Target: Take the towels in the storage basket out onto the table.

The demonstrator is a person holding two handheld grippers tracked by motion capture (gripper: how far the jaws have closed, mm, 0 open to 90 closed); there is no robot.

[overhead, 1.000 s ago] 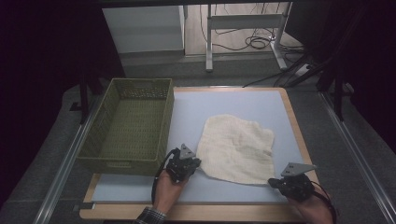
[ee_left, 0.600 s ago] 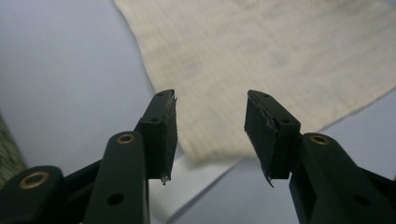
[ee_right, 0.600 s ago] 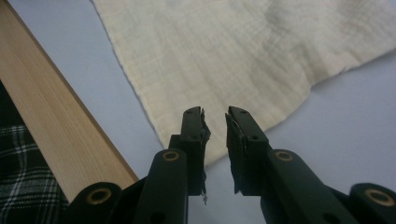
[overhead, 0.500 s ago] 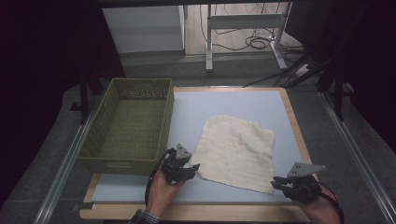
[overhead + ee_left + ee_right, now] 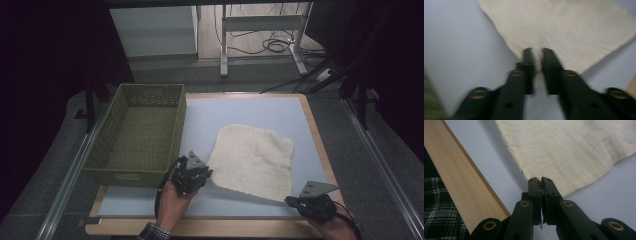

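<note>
A cream square woven cloth (image 5: 252, 160) lies flat on the pale blue desk (image 5: 240, 112). The left claw (image 5: 537, 58), just closing, pinches its near-left corner; the right claw (image 5: 540, 181), pressed together, pinches its near-right corner.

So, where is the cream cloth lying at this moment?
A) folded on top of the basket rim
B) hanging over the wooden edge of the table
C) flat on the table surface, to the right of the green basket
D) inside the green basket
C: in the high view the cream cloth lies spread on the table, beside the green basket and outside it.
</note>
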